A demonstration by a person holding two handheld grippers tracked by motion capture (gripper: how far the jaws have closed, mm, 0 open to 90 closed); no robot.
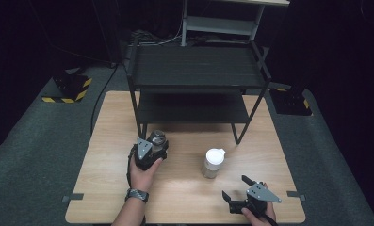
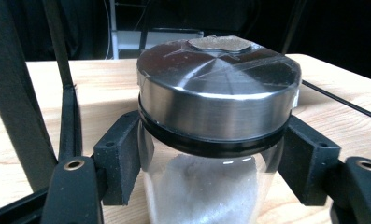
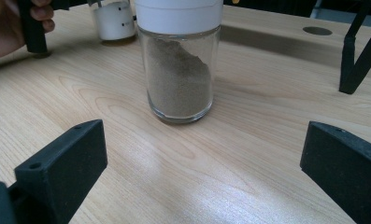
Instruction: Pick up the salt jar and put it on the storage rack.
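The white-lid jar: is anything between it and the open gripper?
No, nothing visible is in the way. In the right gripper view, just bare table lies between the open right gripper and the white-lid jar. The left gripper and its metal-lid jar are off to the side.

Silver-lidded jar of white powder; white-capped jar of brown powder; pale wood table.
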